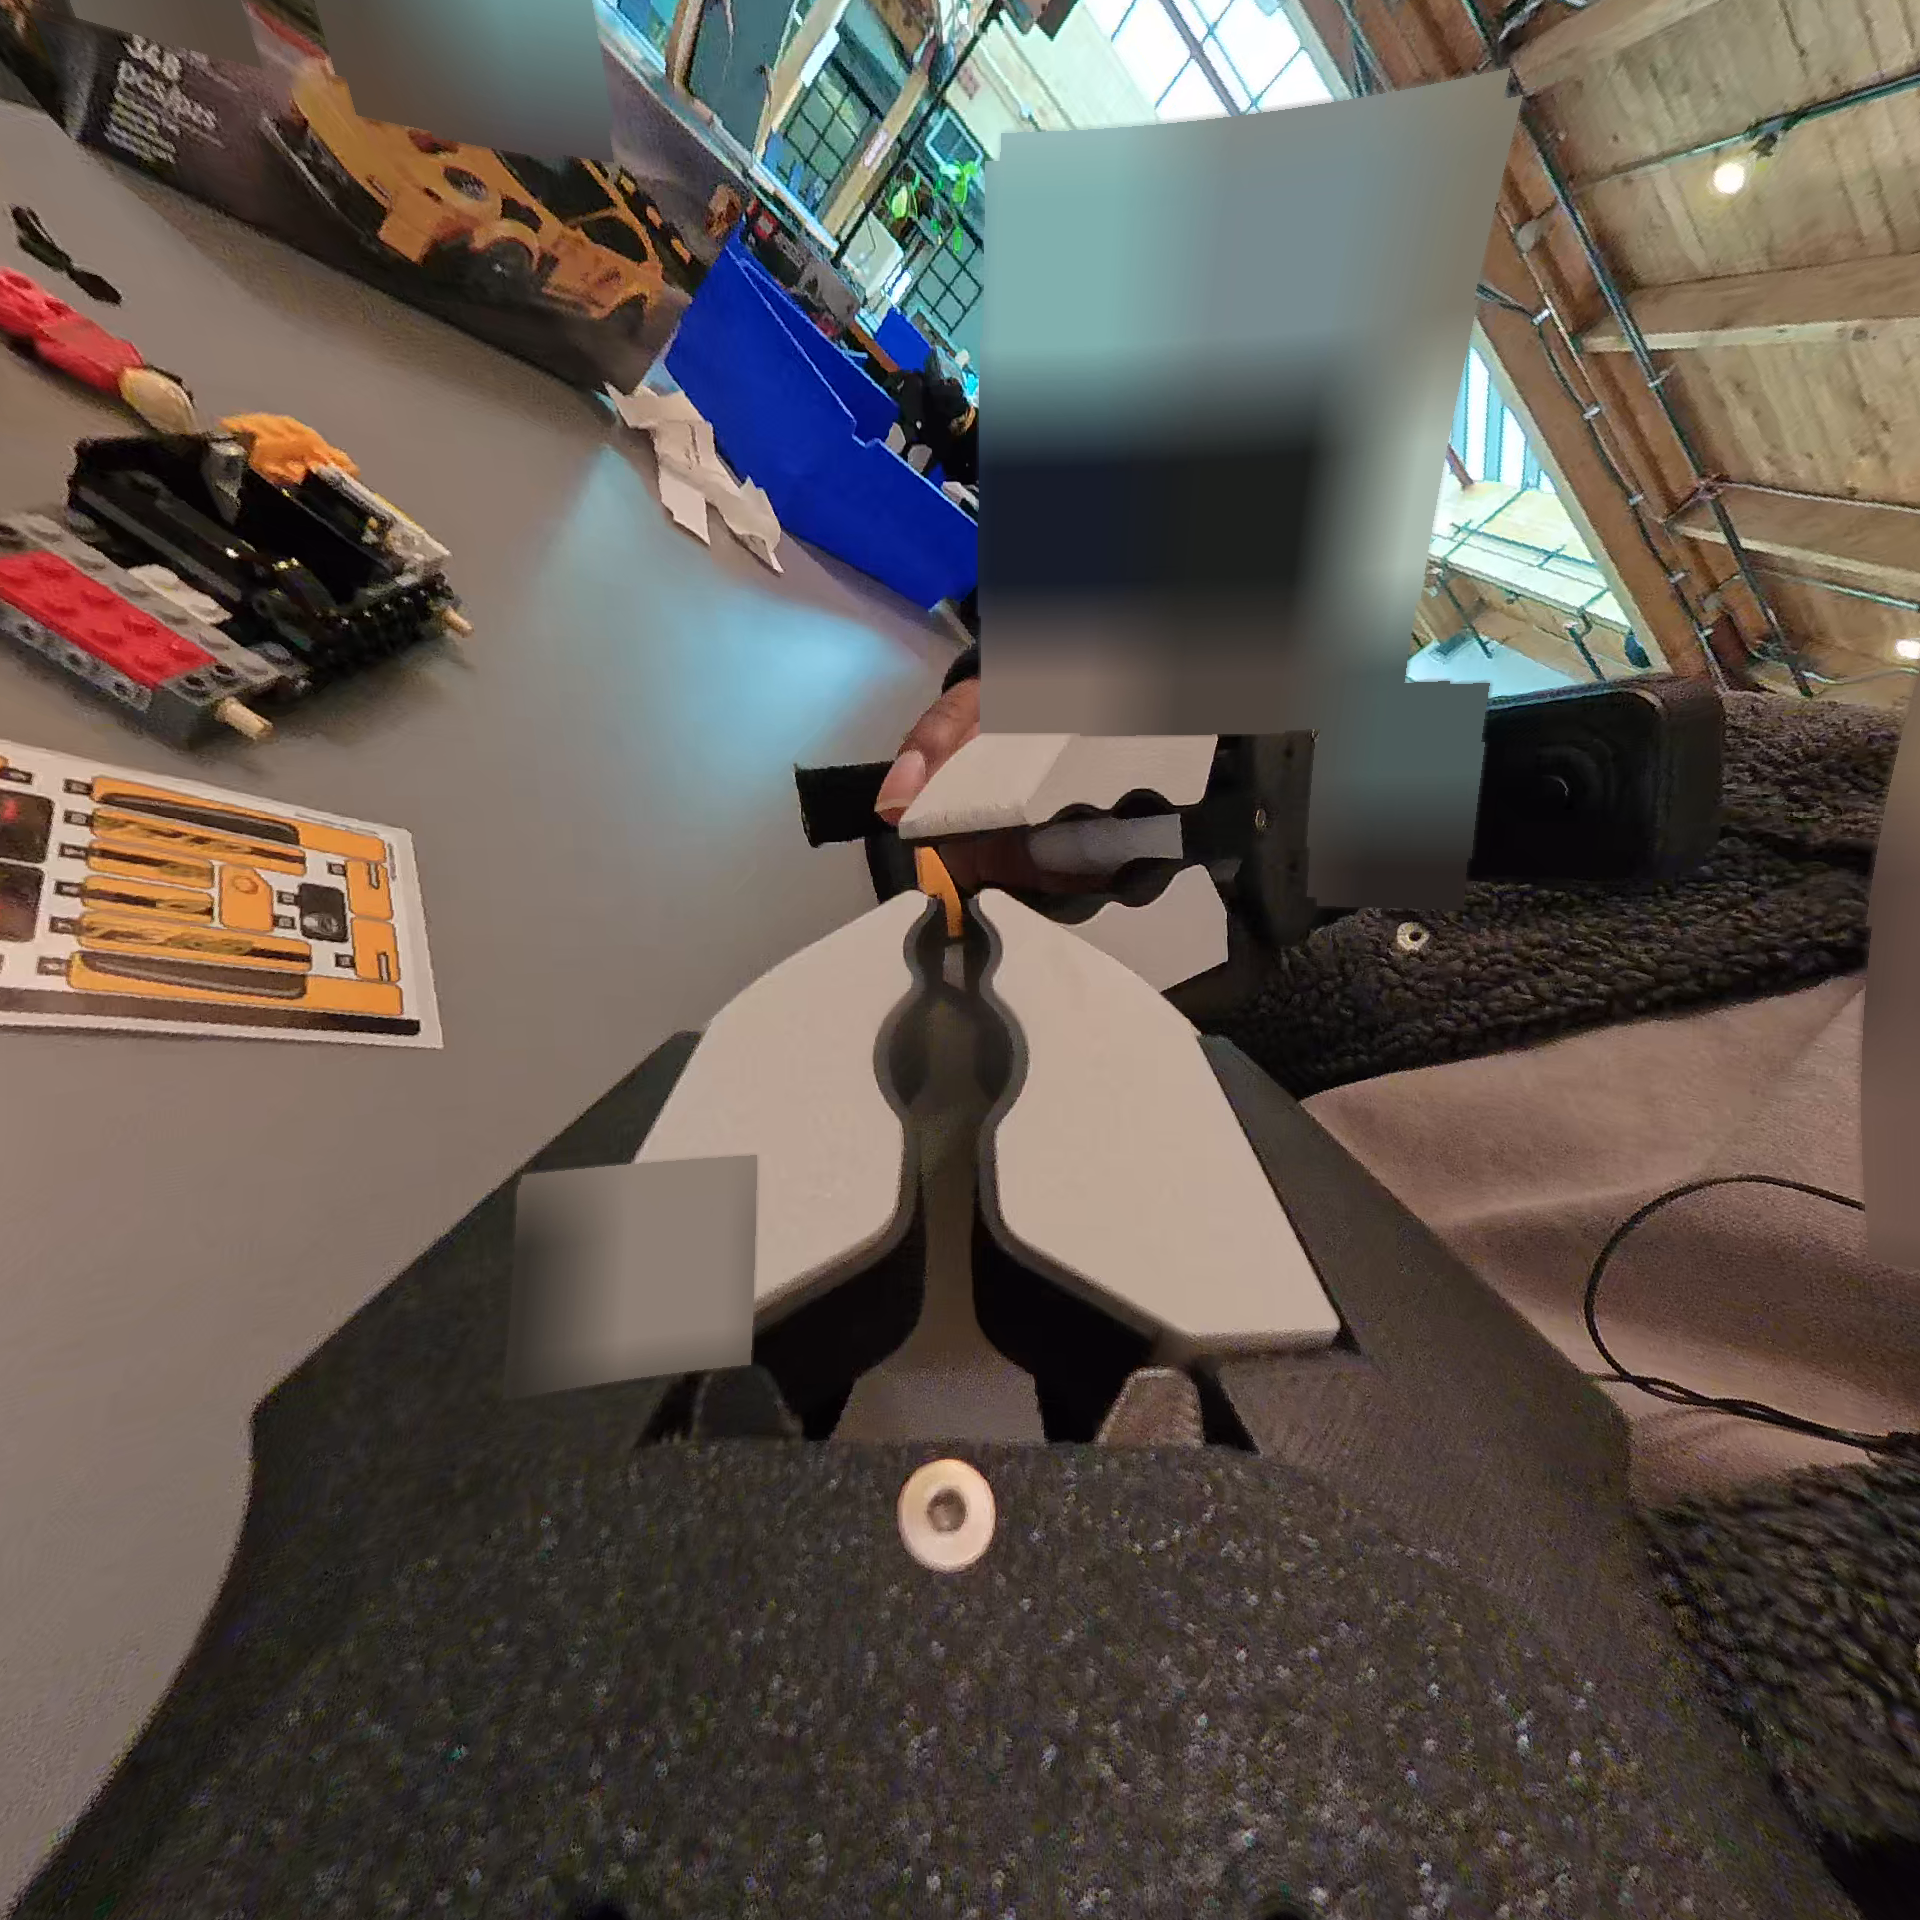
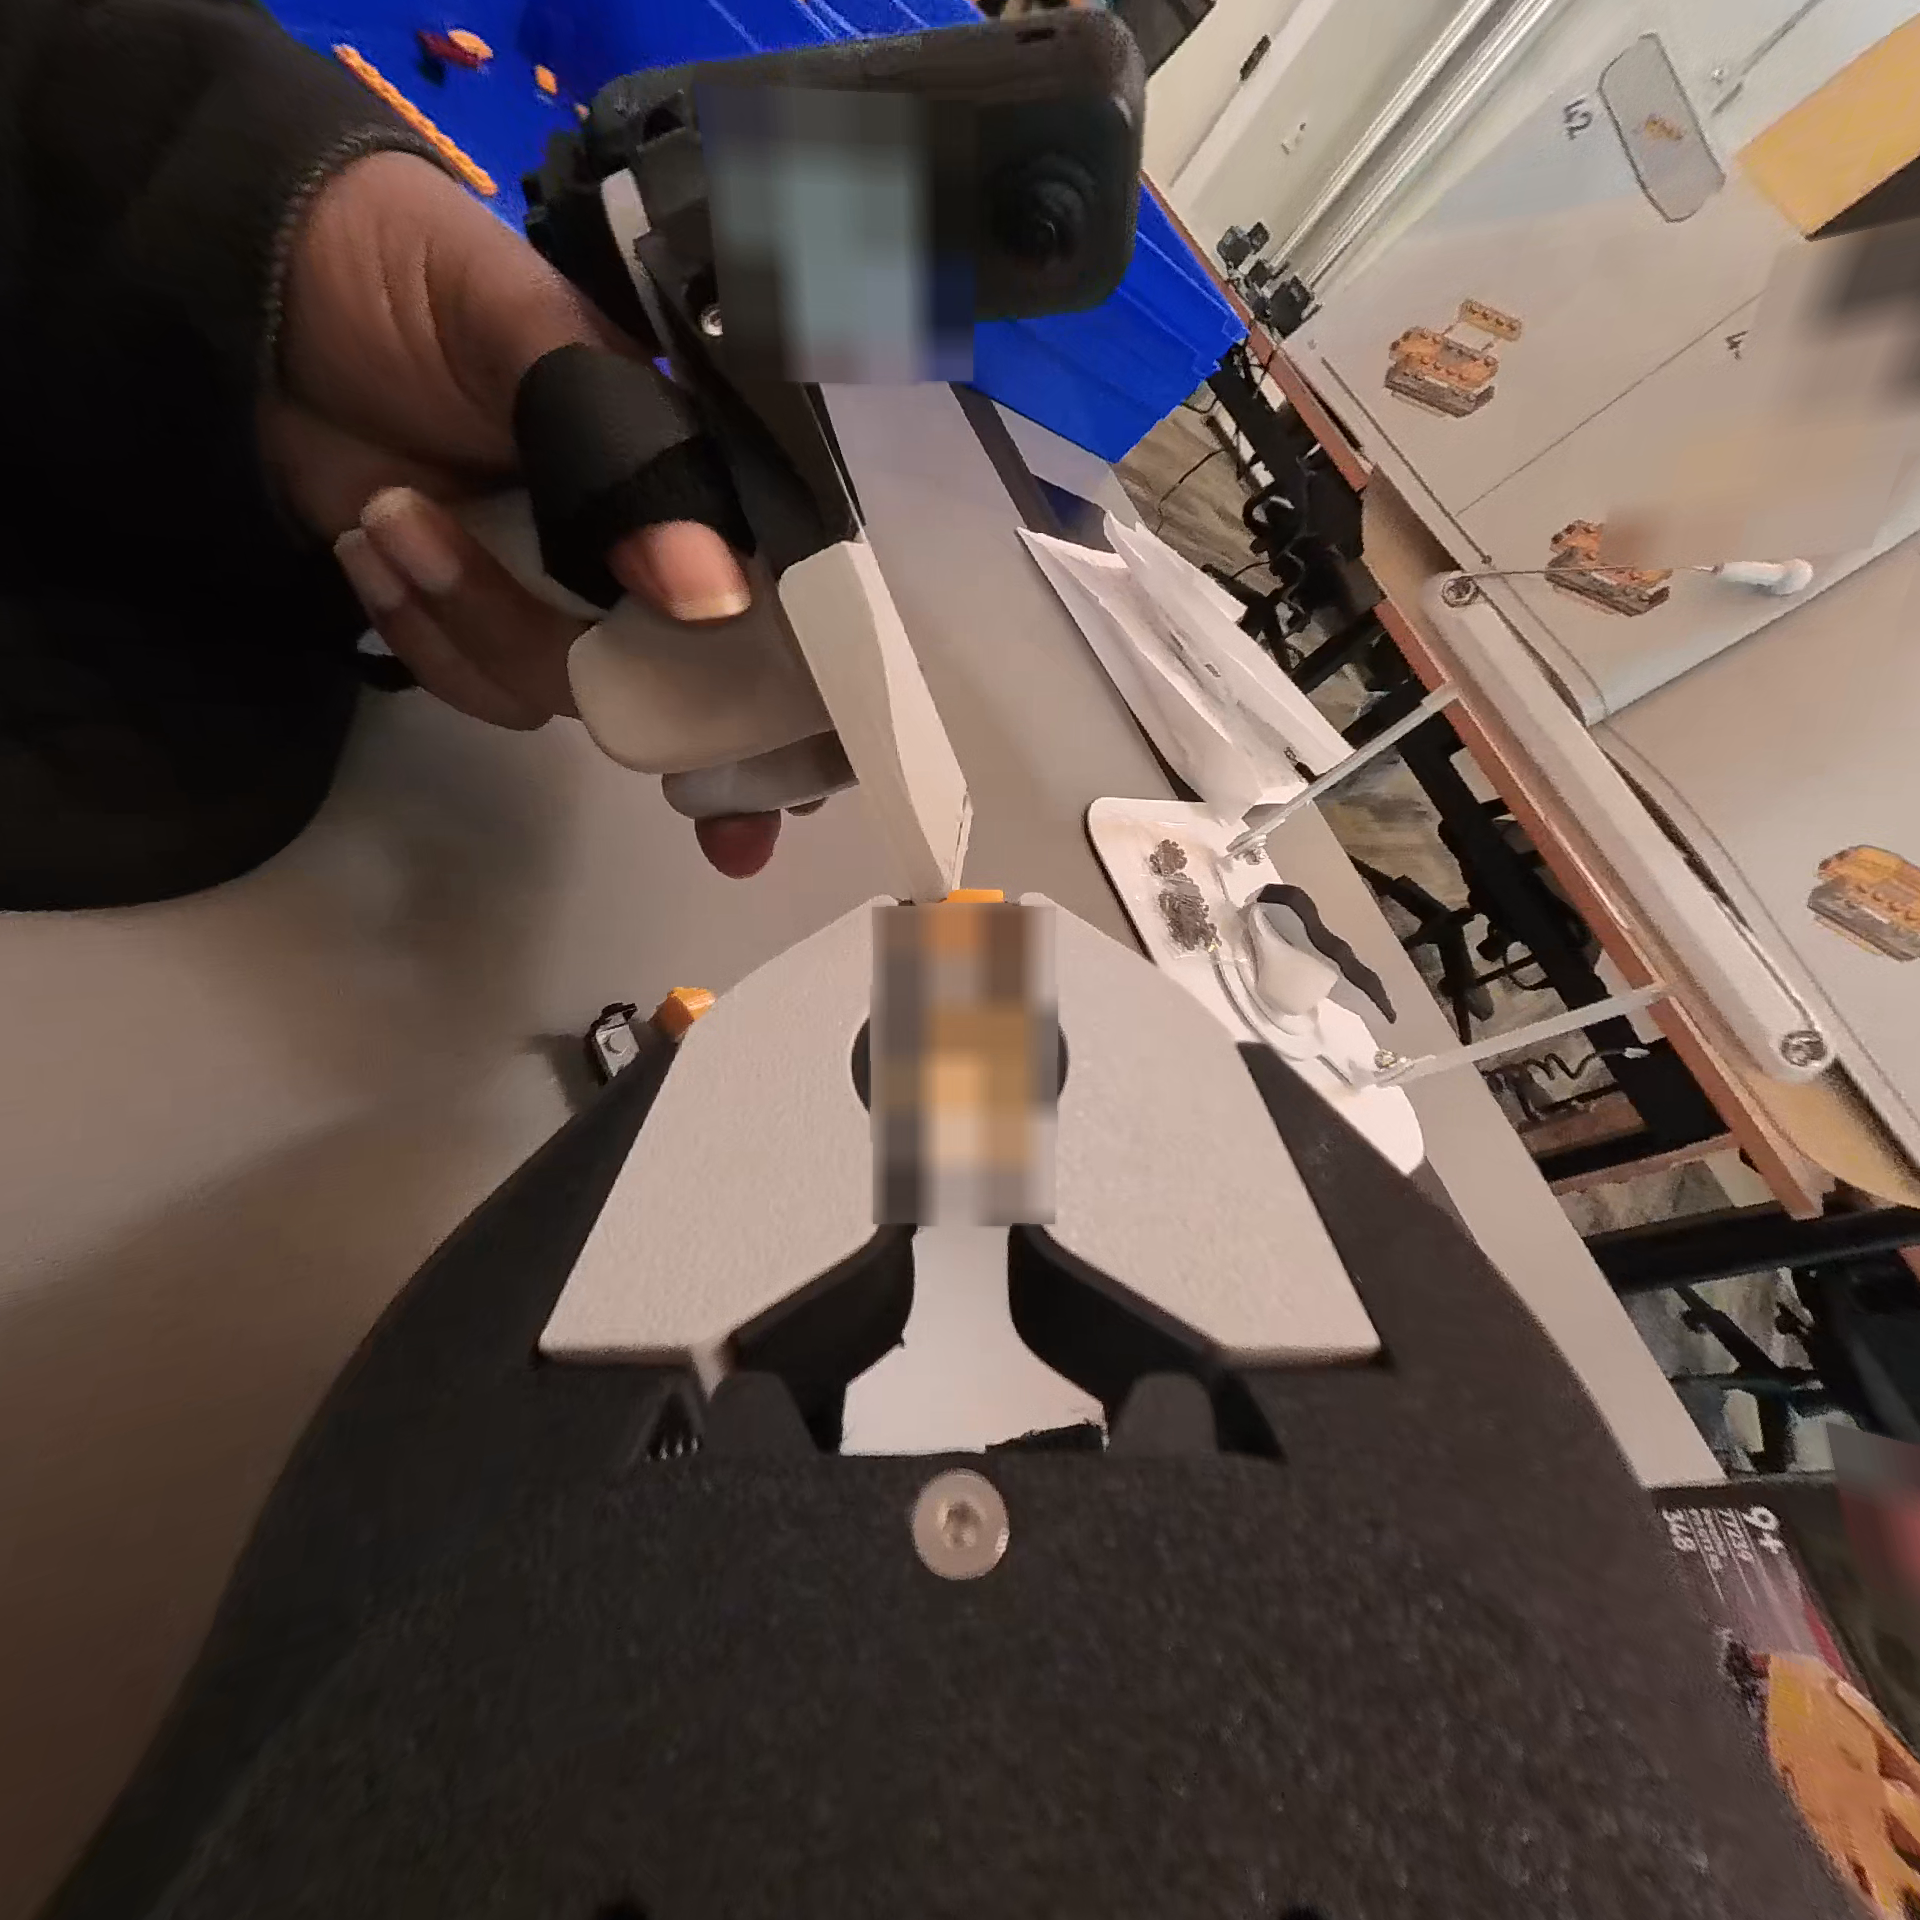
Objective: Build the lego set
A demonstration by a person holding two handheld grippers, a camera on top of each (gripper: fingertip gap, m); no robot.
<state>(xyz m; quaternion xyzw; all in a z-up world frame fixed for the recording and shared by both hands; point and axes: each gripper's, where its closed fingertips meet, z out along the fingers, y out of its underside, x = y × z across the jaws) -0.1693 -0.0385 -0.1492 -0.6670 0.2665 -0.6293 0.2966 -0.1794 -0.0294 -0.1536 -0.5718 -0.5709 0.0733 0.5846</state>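
Stickers on a sheet [image 1: 208, 914] lie far left on the grey table [image 1: 623, 727], below the half-built black and red lego car [image 1: 229, 561]. Rightward, the left gripper [image 1: 948, 925] pinches a small orange lego piece [image 1: 940, 894]; the right gripper [image 2: 971, 899] clamps the same piece [image 2: 974, 894] from the opposite side.

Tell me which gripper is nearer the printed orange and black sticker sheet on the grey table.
Left. The left gripper hovers just right of the sticker sheet, pinching a small orange piece. The right gripper meets it from farther away.
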